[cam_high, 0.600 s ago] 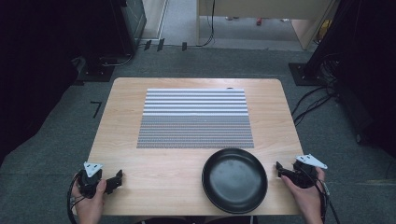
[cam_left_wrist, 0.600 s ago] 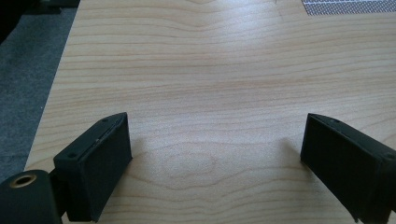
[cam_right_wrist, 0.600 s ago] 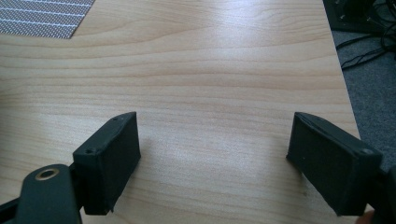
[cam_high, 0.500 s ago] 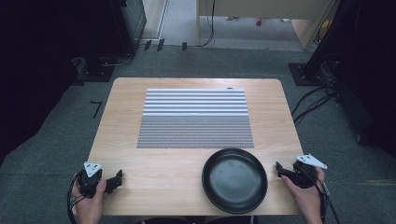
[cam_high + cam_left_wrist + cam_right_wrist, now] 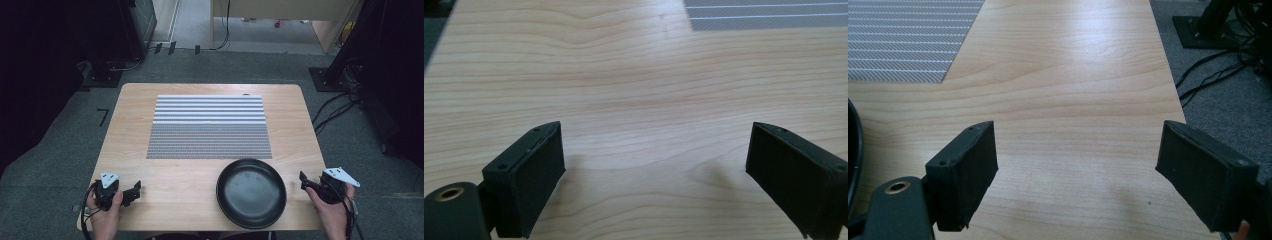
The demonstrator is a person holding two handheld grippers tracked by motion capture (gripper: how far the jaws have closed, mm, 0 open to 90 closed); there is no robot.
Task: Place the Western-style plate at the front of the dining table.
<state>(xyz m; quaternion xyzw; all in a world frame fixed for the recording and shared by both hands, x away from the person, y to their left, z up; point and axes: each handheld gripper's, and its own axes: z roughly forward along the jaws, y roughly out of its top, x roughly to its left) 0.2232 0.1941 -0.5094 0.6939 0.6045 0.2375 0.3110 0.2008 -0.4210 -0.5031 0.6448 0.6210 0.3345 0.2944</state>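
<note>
High view: black plate (image 5: 251, 192) at the near edge, right of centre, just left of the right gripper (image 5: 303, 180). Left gripper (image 5: 136, 189) well apart from it.

Left gripper view: jaws wide apart over bare table (image 5: 634, 80), holding nothing.

Right gripper view: jaws wide apart too, plate rim (image 5: 852, 160) at far left. Risk: a low rim could slip from the jaws, or a nudge shoves the plate off the edge.

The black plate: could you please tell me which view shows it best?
The high view: the whole plate lies near the table's front edge. The right gripper view catches just a sliver of its rim at the left edge.
</note>
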